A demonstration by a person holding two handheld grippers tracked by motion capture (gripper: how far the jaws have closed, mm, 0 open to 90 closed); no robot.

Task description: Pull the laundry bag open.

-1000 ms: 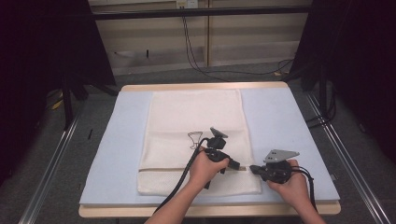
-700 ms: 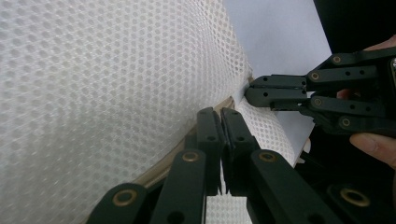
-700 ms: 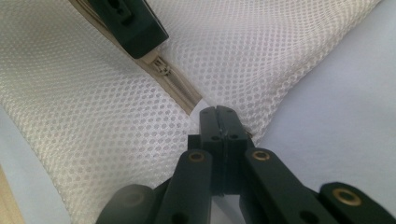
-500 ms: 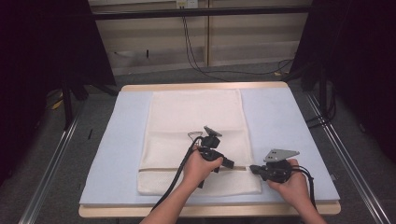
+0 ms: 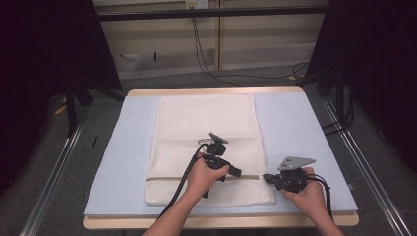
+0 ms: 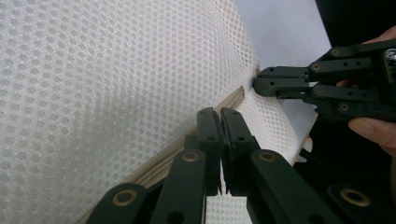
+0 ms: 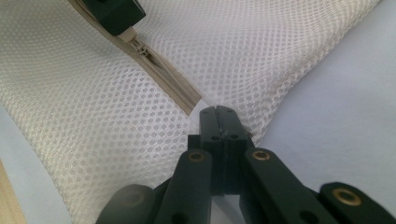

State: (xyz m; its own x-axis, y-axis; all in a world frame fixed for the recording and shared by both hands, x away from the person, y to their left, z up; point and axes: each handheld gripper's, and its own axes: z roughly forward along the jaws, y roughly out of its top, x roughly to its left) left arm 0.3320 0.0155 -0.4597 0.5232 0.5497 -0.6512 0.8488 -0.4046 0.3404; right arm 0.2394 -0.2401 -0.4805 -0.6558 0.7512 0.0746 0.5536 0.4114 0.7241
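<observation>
Broadly, the tabletop (image 5: 300, 128) wears a pale blue pad, and a white mesh laundry bag (image 5: 206, 128) lies flat along its middle, its near end toward the person. A beige zipper (image 5: 167, 179) runs across that near end. The left gripper (image 5: 235, 171) sits over the zipper line near the bag's middle, jaws clenched on the zipper at its slider. The right gripper (image 5: 267, 177) rests at the bag's right edge, level with the zipper's end, jaws pinched tight on the mesh edge there (image 7: 219, 116). Both hands rest low on the pad.
</observation>
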